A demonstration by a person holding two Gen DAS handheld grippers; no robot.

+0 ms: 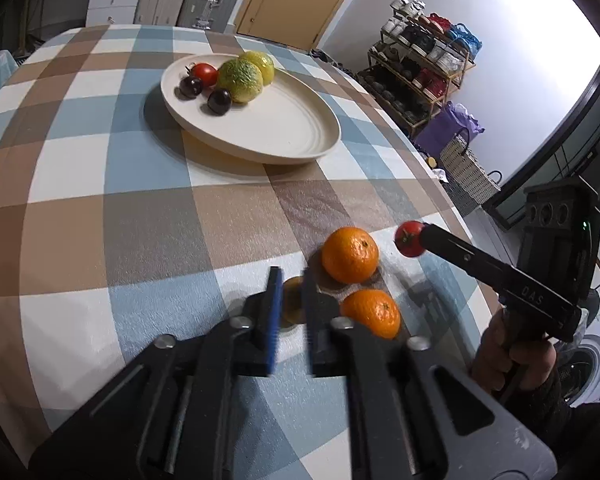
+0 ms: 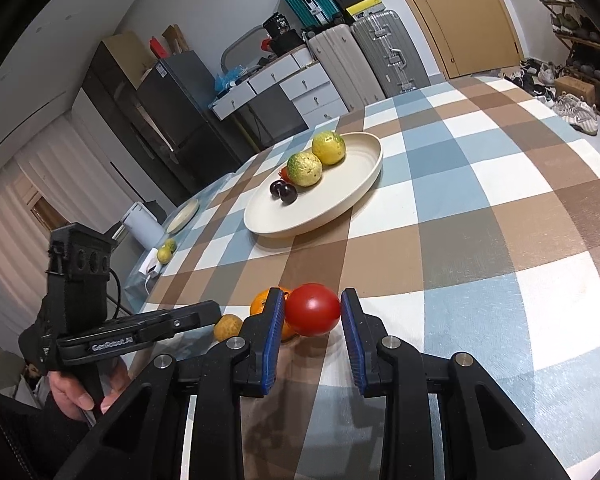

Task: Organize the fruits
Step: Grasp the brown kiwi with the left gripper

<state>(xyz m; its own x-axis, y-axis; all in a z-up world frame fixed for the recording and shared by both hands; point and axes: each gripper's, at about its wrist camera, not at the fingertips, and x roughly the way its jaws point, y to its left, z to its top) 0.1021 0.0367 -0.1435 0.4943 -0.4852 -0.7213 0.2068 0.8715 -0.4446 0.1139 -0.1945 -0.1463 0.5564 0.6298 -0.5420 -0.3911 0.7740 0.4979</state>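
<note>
Red tomato sits pinched in our right hand-held gripper above the counter; our left hand-held gripper is spread around a small brownish fruit.

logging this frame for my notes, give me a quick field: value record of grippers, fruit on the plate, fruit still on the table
right gripper: shut on cherry tomato, held above the table
left gripper: astride small yellow-brown fruit, closure unclear
plate: two yellow-green citrus, two dark cherries, one red tomato
tablecloth: two oranges beside the left gripper
</note>
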